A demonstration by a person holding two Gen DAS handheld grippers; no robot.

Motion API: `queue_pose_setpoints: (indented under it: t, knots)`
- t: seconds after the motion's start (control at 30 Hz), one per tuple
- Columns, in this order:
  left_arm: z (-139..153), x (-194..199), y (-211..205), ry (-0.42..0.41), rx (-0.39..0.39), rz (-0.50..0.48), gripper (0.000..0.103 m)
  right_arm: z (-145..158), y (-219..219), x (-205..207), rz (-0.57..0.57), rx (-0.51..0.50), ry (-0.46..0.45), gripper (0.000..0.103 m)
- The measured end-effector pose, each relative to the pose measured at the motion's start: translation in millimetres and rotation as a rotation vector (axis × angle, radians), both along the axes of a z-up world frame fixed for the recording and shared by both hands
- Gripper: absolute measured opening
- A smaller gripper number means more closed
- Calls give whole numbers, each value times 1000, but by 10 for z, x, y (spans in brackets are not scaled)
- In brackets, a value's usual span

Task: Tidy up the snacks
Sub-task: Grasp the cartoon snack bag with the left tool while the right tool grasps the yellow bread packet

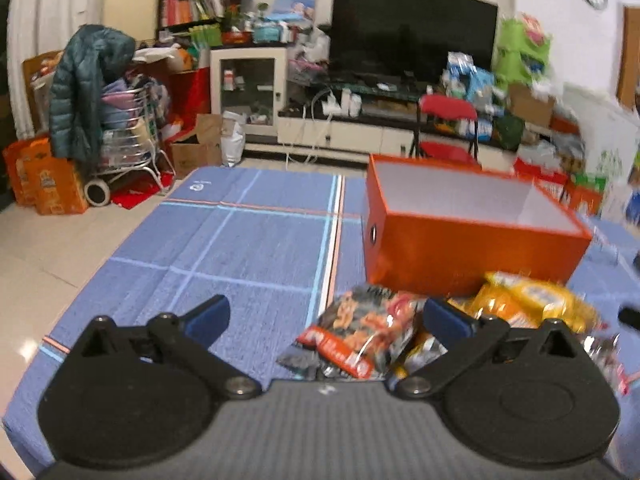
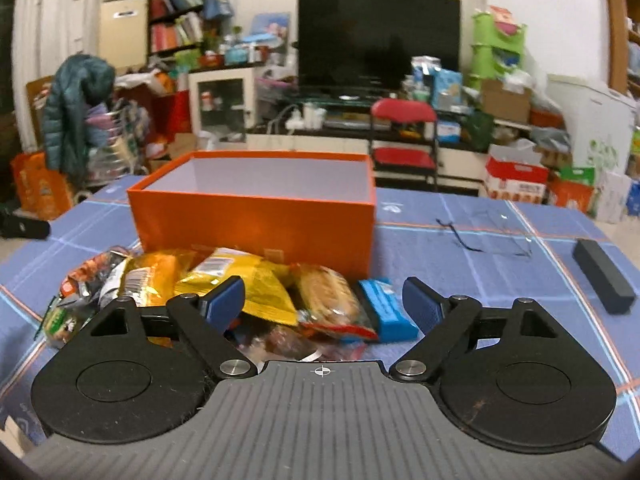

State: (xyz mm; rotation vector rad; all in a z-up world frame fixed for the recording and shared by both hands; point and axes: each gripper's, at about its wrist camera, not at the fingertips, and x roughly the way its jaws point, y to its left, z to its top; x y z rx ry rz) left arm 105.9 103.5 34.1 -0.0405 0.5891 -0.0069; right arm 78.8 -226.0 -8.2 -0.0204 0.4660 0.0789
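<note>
Both the left gripper (image 1: 326, 318) and right gripper (image 2: 324, 300) gape empty over the snack pile (image 2: 256, 284); the orange box (image 2: 256, 216) stands just behind, glasses (image 2: 486, 232) and a black case (image 2: 602, 280) toward the table's right edge.

Open orange cardboard box (image 2: 256, 216): one
Blue rectangular snack packet (image 2: 386, 310): one
Black rectangular bar (image 2: 603, 281): one
Thin-framed eyeglasses (image 2: 486, 236): one pair
Red folding chair (image 2: 404, 136): one

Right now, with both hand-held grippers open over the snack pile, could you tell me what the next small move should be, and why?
Probably lower the right hand-held gripper onto the bread packet and close. Its jaws are open with nothing gripped, the packet lies between them, and the orange box behind looks empty.
</note>
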Motion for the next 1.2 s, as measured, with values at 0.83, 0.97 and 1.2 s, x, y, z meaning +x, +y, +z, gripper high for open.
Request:
queue_pose_setpoints:
  t: [0.83,0.97,1.2]
  knots:
    - [-485,516,161,9,65,-516,103,-396,529,1188,68,196,302,68]
    - [-589,732,239,73,-12,-521,103,-404,521,1188,72,196,303,68]
    - [-758,974,388,168,-218,-505,91,-416,518,1216,81,196,305,68]
